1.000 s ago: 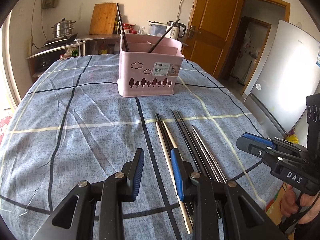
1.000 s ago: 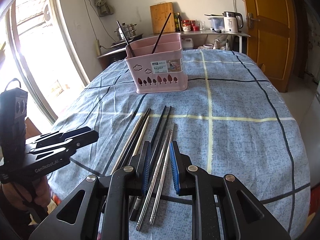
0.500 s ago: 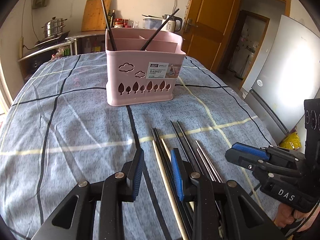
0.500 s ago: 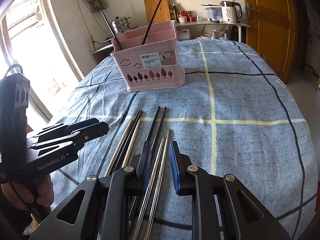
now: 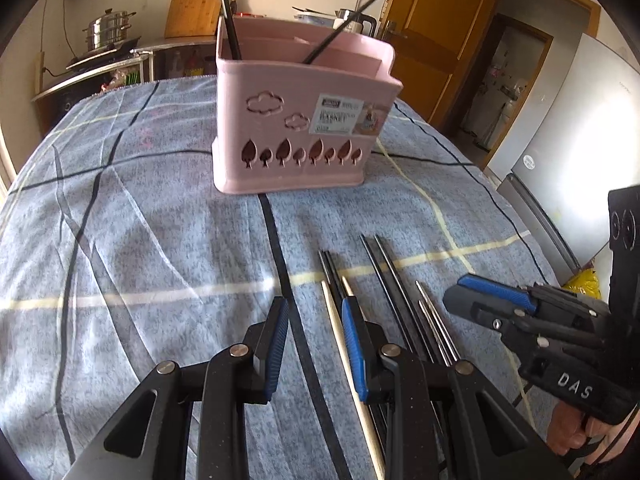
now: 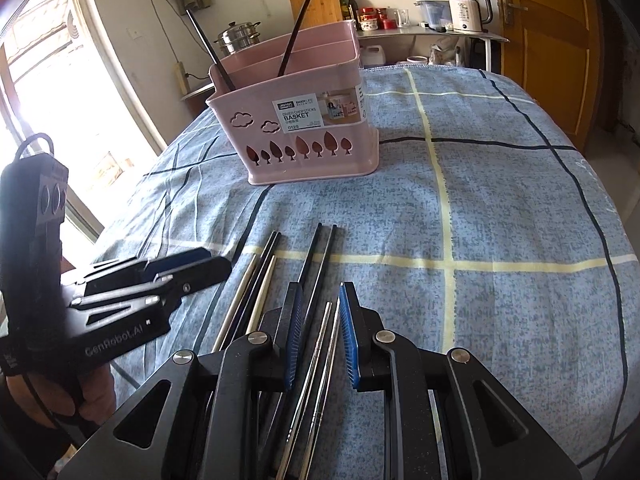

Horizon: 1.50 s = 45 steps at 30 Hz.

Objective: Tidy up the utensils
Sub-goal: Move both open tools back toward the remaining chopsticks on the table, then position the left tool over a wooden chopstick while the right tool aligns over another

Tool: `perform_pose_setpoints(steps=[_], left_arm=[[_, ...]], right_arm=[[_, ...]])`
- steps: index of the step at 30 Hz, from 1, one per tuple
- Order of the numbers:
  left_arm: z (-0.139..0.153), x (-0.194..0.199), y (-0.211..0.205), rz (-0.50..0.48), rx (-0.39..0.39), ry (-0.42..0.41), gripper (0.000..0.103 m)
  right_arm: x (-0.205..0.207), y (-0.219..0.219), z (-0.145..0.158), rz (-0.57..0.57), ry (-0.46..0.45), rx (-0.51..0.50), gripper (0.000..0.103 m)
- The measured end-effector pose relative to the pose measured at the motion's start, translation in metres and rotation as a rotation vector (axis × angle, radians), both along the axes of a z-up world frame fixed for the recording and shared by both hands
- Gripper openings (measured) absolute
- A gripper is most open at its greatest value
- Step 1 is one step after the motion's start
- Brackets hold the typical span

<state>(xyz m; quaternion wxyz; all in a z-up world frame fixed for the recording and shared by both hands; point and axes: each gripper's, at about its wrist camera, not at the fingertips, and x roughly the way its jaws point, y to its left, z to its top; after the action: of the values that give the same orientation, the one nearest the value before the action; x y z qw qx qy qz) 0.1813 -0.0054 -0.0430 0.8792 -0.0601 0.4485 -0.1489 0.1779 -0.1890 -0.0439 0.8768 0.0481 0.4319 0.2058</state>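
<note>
Steel chopsticks [image 6: 320,344] are lying on the cloth-covered surface [image 6: 500,208], directly between the parted jaws of the right tool [image 6: 319,334], which is gripping nothing. They are likely to be thin, rigid, light and slippery; a grip near mid-length would probably limit pivoting, and lying flat, they may roll away as the jaws close. At their 9 o'clock, black chopsticks [image 6: 318,256] and pale wooden chopsticks [image 6: 262,292] are lying almost touching, so a neighbour could be caught along with them. The left tool [image 5: 316,340] is hovering with jaws apart and empty, over bare cloth beside the wooden chopsticks. At 12 o'clock, well apart, the pink basket [image 6: 304,136] is standing upright, with two dark sticks [image 6: 298,20] leaning in it and possibly obstructing insertion.
</note>
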Motion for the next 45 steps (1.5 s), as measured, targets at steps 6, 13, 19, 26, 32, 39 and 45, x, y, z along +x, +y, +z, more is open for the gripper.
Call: perform_pose_setpoints(steps=[6,13,19,26,32,39,45], left_arm=[[-0.01,0.0,-0.008,0.007,0.039,0.018,0.028],[-0.01,-0.002,-0.009,0.028,0.069,0.018,0.028],[-0.009,-0.003,-0.011,0.036,0.086,0.031,0.028],[-0.009,-0.004,-0.007,0.057,0.066,0.044,0.028],[-0.009,-0.005,-0.014,0.051,0.073,0.034,0.036],[-0.011,-0.007,-0.015,0.054,0.107,-0.003,0.039],[-0.011,-0.012,-0.016,0.07,0.113,-0.004,0.039]], right_arm=[[0.0,0.0,-0.002,-0.003,0.009,0.003,0.02],[-0.003,0.0,0.002,0.002,-0.001,0.003,0.02],[-0.005,0.0,0.001,-0.001,0.002,0.01,0.02],[-0.007,-0.002,0.002,-0.006,-0.003,0.012,0.02],[-0.007,-0.003,0.002,-0.008,0.0,0.014,0.02],[-0.008,-0.005,0.001,-0.01,-0.002,0.016,0.02],[-0.011,-0.003,0.004,-0.002,-0.01,0.015,0.02]])
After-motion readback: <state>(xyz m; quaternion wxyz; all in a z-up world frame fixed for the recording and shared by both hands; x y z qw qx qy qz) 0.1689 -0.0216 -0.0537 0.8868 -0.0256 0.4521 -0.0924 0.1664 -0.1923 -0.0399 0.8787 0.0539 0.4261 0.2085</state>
